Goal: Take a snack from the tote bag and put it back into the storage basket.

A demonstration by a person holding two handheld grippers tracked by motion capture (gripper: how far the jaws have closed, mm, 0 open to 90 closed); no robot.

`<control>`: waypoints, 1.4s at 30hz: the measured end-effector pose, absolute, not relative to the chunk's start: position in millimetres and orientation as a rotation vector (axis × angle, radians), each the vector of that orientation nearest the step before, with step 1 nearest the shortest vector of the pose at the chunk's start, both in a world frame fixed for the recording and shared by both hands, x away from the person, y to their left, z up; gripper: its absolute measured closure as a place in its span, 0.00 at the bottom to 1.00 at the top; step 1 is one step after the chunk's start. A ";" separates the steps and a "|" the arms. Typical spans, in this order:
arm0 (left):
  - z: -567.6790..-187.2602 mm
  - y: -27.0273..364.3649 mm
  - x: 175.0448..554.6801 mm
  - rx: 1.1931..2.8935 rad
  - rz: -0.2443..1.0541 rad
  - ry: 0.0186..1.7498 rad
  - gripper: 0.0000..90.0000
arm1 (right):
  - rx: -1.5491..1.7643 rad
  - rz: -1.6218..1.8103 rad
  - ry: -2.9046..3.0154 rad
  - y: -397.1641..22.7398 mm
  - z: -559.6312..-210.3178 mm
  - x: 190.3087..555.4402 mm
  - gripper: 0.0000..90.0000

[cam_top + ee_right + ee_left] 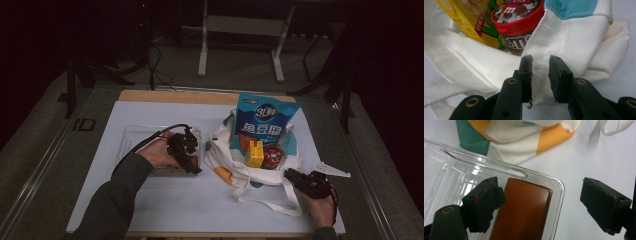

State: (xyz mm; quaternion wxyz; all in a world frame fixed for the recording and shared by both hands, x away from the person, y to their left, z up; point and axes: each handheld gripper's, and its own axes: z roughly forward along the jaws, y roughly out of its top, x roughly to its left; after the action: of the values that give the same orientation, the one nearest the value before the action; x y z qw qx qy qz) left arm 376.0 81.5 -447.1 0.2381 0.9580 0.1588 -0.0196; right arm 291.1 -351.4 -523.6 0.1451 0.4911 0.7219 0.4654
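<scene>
While the left gripper [544, 207] is gaping over the brown bar [524, 212] at lower centre, we are noting the right gripper [540, 75] barely pinching the bag rim [564, 47], risking slippage.

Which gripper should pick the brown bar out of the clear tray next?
Left. The left gripper hangs open right over the brown bar in the clear tray, one jaw beside it. The right gripper is across the table, its jaws around a fold of the tote bag.

left gripper [192, 160]: jaws spread wide, nothing between the pads; left forearm angled in from below
right gripper [295, 177]: jaws narrowly parted, hand low at right
</scene>
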 end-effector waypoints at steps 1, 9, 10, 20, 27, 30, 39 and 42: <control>-445.5 82.0 375.5 2.621 -0.045 0.428 0.18 | 1.414 1.341 2.079 -351.4 -523.6 291.1 0.80; -434.6 87.2 374.8 2.573 -0.003 0.439 0.18 | 1.411 1.334 2.077 -350.8 -523.2 290.8 0.80; -433.4 87.6 374.6 2.565 -0.003 0.440 0.18 | 1.413 1.333 2.076 -350.8 -523.4 290.9 0.80; -413.0 91.5 373.7 2.449 0.025 0.441 0.29 | 1.412 1.334 2.076 -351.0 -523.6 290.9 0.80; -410.6 88.3 375.9 2.454 0.016 0.453 0.44 | 1.413 1.338 2.076 -351.2 -523.6 290.8 0.80; -409.5 86.6 375.5 2.457 0.034 0.444 0.46 | 1.412 1.339 2.077 -351.4 -523.8 290.9 0.80; -401.5 83.3 374.5 2.410 0.063 0.432 0.46 | 1.411 1.347 2.076 -351.8 -524.1 291.0 0.80; -400.5 82.2 374.6 2.400 0.067 0.432 0.46 | 1.411 1.347 2.077 -351.9 -524.2 291.1 0.80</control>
State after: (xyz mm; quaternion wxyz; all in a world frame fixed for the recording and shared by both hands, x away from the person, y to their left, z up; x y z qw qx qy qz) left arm 374.6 82.2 -400.5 0.3441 0.9238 0.1662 0.0256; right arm 291.1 -351.9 -524.2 0.1457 0.4898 0.7212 0.4677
